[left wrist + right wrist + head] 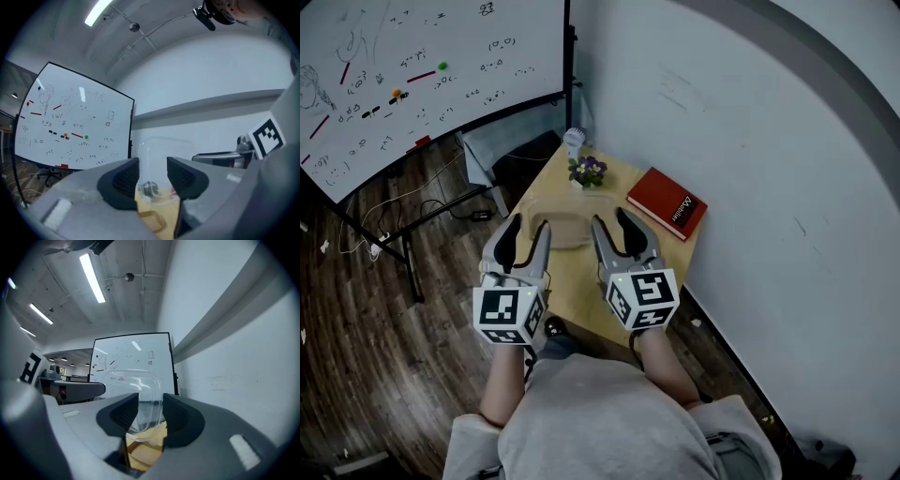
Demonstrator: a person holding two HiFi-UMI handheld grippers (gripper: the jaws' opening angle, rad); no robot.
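1. Left claw (531, 223): the jaws stood partly apart and gripped nothing. In the left gripper view, the clear container (164, 157) showed through the gap, just beyond the pads.
2. Right claw (608, 217): its jaws were likewise parted and empty, and they framed the other side of the same container.
3. Position: the clear container (566, 221) stood on the bench (581, 286), between the two claws and just ahead of them. No view confirmed that either claw touched it.
4. Handling note: the thin clear wall looked likely to flex or skid. A level approach, matched on both sides, with a light closure of both claws at once, seemed advisable.
5. Surroundings: a flower pot (587, 172) stood just behind the container, with a small white object (573, 139) beyond it at the bench's far end. A red book (667, 202) lay to the right, near the wall, and a whiteboard (412, 75) stood off to the left.
6. Obstacle: the flower pot was judged the nearest hazard to any forward push.
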